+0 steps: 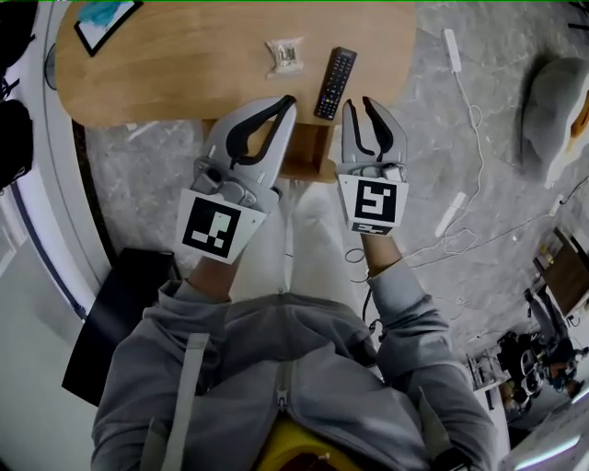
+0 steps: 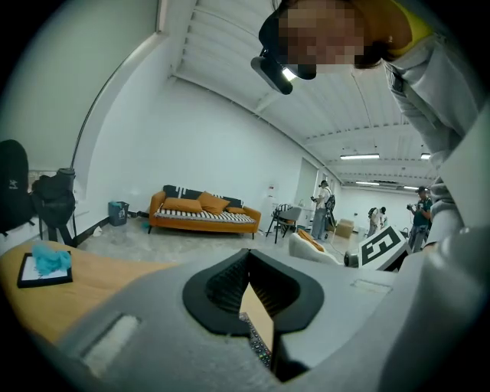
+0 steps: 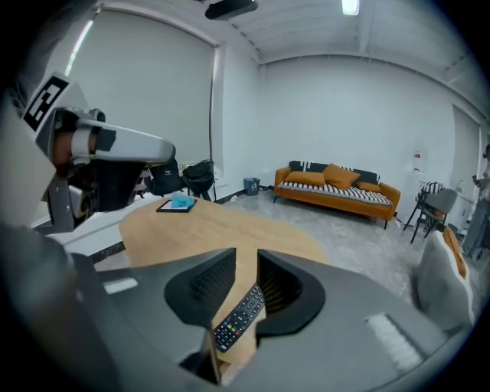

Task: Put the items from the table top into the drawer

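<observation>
Both grippers low before table (image 1: 184, 78), pointed at near edge; probably lining up first pick.
Left gripper (image 1: 286, 101): closed, tips touching, nothing held.
Right gripper (image 1: 358, 105): slightly open, empty.
Remote (image 1: 335, 83) lay on table near edge, just ahead of right gripper, slightly to its left, untouched.
Small packet (image 1: 285, 55) just beyond, left of remote.
Tray with blue cloth (image 1: 103, 20) well apart, at table's far left.
Wooden box (image 1: 311, 152) under table edge, between grippers, probably drawer.
</observation>
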A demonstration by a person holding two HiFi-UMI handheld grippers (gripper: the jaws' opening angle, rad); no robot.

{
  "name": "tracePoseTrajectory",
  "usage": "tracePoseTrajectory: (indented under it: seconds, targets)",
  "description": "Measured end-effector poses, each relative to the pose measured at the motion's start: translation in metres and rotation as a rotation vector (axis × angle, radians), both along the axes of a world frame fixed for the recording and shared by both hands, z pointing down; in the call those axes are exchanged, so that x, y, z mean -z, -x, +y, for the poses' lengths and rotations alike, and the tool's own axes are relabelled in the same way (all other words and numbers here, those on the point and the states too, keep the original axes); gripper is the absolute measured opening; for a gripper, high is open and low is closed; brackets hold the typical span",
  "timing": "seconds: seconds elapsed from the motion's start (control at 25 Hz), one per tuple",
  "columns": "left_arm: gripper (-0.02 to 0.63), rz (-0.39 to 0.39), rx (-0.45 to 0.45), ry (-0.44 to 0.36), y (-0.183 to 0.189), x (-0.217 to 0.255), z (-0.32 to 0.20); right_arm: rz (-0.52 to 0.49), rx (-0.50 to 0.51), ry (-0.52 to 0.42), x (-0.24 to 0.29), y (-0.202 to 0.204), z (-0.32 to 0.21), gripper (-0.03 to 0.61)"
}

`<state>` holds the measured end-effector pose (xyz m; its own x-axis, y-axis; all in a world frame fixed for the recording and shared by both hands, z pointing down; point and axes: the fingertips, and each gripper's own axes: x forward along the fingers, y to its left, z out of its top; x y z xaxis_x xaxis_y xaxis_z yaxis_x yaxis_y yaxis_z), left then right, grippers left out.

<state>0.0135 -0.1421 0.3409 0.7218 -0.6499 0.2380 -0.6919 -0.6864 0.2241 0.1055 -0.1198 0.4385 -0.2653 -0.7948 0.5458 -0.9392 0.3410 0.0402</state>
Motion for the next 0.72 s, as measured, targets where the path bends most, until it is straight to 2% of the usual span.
tracePoseTrajectory:
  seconds: [0.24, 0.4, 0.72]
  targets:
    - [0.000, -0.018, -0.058, 0.030, -0.009, -0.050, 0.001, 0.025, 0.002, 0.068, -0.060, 0.005, 0.003, 0.098]
    - [0.000, -0.043, -0.093, 0.070, -0.017, -0.079, 0.004, 0.027, -0.042, 0.111, -0.087, 0.003, 0.003, 0.106]
    - [0.000, -0.057, -0.036, 0.159, 0.000, -0.126, -0.007, -0.007, -0.146, 0.224, -0.131, 0.002, 0.003, 0.149]
